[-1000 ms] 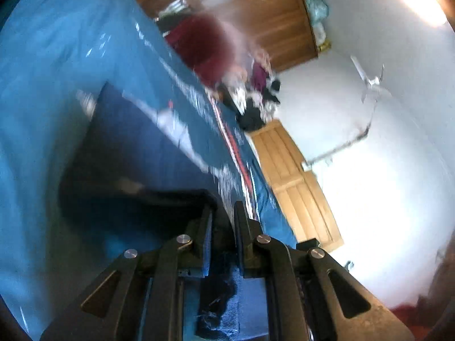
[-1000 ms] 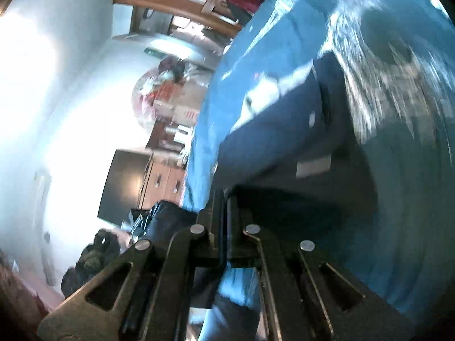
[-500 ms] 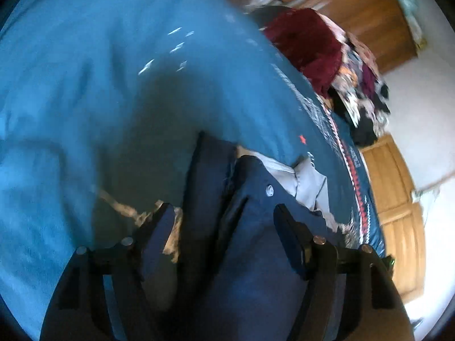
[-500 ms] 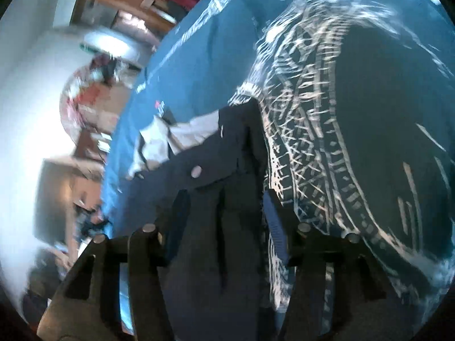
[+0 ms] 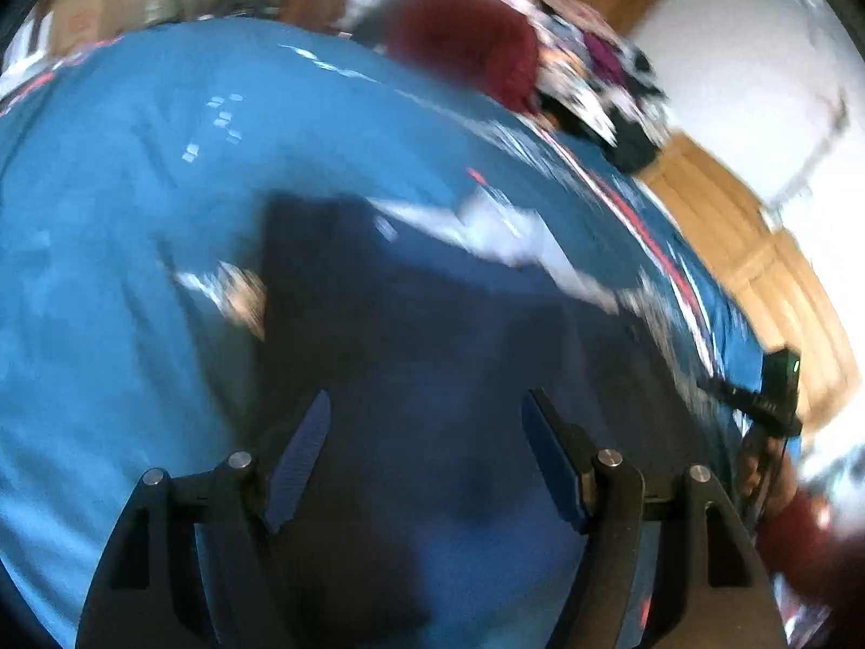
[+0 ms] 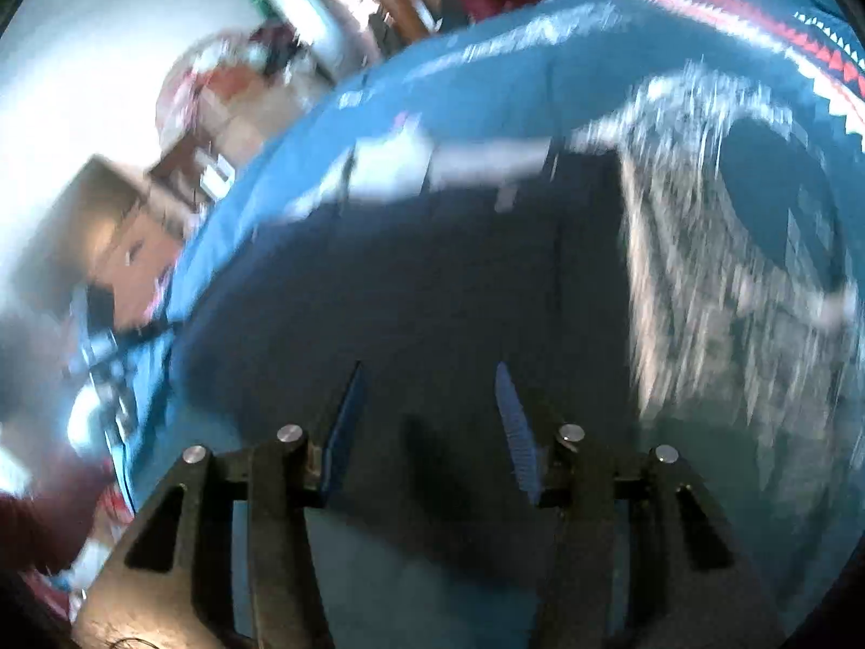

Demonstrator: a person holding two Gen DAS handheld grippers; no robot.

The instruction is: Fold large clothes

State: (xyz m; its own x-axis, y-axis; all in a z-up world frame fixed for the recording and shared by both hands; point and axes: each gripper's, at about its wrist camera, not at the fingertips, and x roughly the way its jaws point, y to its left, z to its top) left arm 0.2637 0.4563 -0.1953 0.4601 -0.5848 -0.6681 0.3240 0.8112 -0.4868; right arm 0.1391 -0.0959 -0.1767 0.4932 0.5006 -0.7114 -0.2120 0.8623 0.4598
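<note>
Dark navy garment [image 5: 432, 335] lying flat on the blue bedspread [image 5: 135, 189], pale lining showing at its far edge, left gripper [image 5: 424, 449] spread wide above it, right gripper [image 6: 427, 422] likewise parted, both empty, frames blurred

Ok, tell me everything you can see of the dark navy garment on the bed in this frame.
The dark navy garment looks like trousers, though blur hides detail. It is a heavy, denim-like cloth lying flat on the blue bedspread, with a straight edge on one side. Pale lining or pocket fabric shows at its far end, with a small pale tag or button near it. Both the left gripper and the right gripper hover above its near part with jaws open, gripping nothing.
</note>
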